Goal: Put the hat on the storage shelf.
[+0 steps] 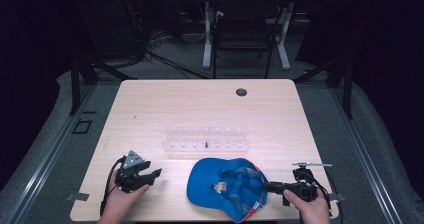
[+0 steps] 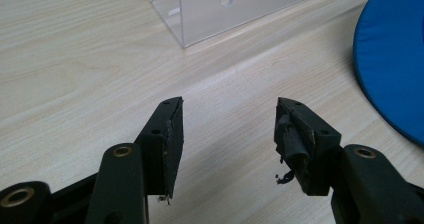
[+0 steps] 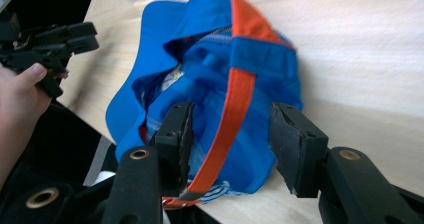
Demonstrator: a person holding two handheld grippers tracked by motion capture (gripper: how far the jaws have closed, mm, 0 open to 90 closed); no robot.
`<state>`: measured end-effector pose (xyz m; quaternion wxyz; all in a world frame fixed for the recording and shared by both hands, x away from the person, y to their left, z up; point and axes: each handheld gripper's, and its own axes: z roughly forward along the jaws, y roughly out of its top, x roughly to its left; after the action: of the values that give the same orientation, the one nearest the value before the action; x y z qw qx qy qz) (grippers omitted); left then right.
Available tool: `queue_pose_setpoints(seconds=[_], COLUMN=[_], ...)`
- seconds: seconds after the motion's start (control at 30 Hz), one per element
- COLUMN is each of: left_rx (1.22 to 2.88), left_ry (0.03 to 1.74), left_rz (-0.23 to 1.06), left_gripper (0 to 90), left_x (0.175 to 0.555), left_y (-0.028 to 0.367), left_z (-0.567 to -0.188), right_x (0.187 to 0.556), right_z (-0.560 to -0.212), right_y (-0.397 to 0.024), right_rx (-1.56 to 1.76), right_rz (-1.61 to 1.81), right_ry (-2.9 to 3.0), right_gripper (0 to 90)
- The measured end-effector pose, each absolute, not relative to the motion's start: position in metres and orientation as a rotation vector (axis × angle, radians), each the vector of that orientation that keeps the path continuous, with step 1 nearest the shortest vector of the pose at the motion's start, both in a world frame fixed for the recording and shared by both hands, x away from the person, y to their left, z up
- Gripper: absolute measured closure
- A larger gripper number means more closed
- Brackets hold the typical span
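Blue cap point(image 1: 227, 188) lies upside down at near edge of surface point(image 1: 200, 109), brim toward the left. Right gripper point(image 3: 231, 144) is at its back: fingers released, wide apart, straddling the orange strap point(image 3: 235, 109) w/o pressing it. Looks like the grasp step; next move calls for closing on strap/rear fabric. Left gripper point(image 2: 227, 129) rests apart from the brim, fingers released, nothing btwn them. Clear acrylic rack point(image 1: 205, 139) sits just behind cap; could obstruct a forward lift.
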<state>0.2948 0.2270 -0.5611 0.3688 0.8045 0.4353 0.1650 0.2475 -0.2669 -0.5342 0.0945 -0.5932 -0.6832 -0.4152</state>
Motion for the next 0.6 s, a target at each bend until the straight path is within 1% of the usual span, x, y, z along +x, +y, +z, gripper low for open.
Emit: queue_pose_setpoints(seconds=[0.17,0.3,0.5,0.6], left_rx=[2.078,2.082,2.080,2.079], left_ry=[1.111,1.109,1.113,1.115], left_rz=[0.421,0.419,0.422,0.422], left_gripper=[46.4,46.5,46.5,46.5], left_x=[0.294,0.294,0.294,0.294], left_y=[0.225,0.224,0.224,0.224], left_z=[-0.562,-0.562,-0.562,-0.562], right_x=[0.246,0.245,0.245,0.246], right_z=[-0.541,-0.547,-0.549,-0.550], right_y=[-0.265,-0.263,-0.260,-0.259], right_rx=[-1.743,-1.741,-1.710,-1.705], right_rz=[-1.204,-1.189,-1.198,-1.194], right_ry=[-2.000,-1.974,-1.934,-1.927], right_gripper=[53.3,58.4,61.2,64.0])
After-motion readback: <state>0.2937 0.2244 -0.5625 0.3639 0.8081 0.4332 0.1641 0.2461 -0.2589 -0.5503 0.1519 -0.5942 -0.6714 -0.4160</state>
